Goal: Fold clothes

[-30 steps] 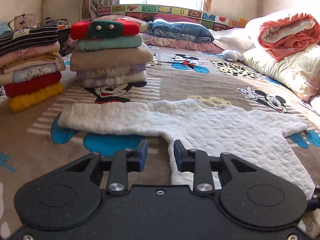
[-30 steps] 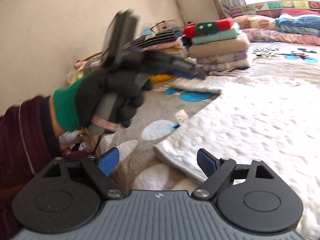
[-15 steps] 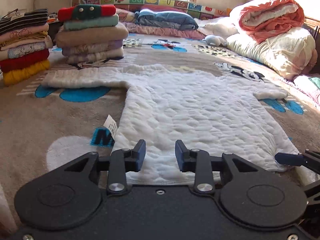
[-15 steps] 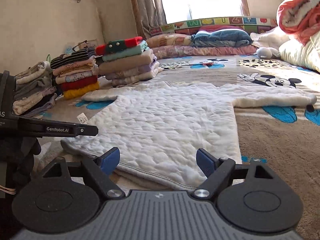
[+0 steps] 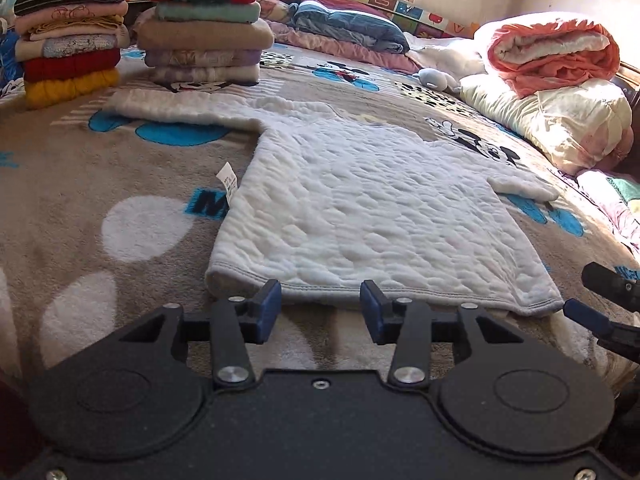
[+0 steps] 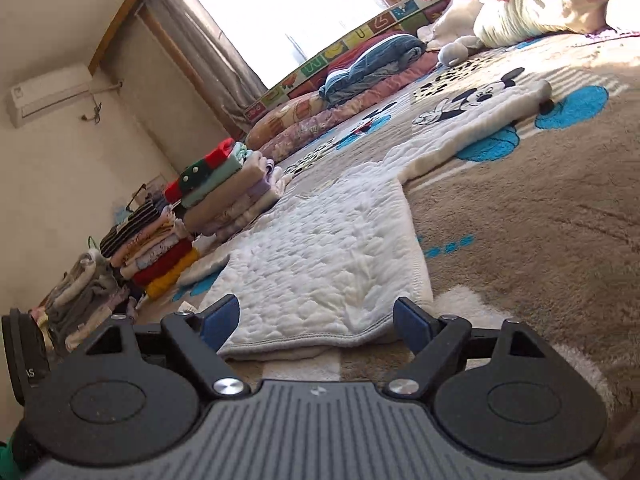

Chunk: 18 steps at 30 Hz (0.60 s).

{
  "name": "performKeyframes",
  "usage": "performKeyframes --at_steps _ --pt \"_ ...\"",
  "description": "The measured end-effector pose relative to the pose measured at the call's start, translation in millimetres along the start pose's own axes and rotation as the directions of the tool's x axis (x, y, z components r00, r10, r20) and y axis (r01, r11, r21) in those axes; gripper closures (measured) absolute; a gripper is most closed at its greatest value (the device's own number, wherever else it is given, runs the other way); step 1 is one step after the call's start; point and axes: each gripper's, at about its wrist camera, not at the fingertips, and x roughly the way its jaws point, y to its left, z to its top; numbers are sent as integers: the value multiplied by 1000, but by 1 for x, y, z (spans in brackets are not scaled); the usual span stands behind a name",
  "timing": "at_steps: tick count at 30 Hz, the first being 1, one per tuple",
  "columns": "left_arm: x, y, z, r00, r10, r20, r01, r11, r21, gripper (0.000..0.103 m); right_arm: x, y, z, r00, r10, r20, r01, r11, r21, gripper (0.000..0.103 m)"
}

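Here the white quilted top (image 5: 360, 208) lies spread flat and unfolded on the cartoon-print blanket (image 5: 100, 168), hem toward you and both sleeves out to the sides; no fold has been made in it yet, so you should judge this garment at its very start. Your left gripper (image 5: 320, 308) hovers at the hem, toward its left corner, its jaws parted and having just been opening further, with only bare blanket and the hem edge ahead of them and nothing between the pads. Your right gripper (image 6: 316, 320) sits at the hem's right corner, jaws spread wide and released, the cloth edge lying just ahead of them but not pinched. In the left wrist view, two finished stacks of folded clothes stand at about eleven o'clock from the top: the nearer stack (image 5: 204, 28) crowned by a red-and-green piece, and the striped-topped stack (image 5: 72, 40) to its left. These suggest that much of the work is done. What remains, as far as you can see, is to grasp both hem corners and fold this top, then add it to a stack.
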Motion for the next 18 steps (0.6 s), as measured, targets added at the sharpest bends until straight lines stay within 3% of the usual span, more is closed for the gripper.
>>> performKeyframes --at_steps 9,14,18 --pt "-36 -30 8 997 -54 53 55 998 -11 61 -29 -36 1 993 5 117 -34 969 246 19" --pt "-72 -42 43 984 -132 123 142 987 -77 61 -43 -35 11 978 73 196 -119 965 234 19" --pt "-107 -36 94 956 -181 231 219 964 -154 61 -52 -19 24 954 159 255 -192 975 110 18"
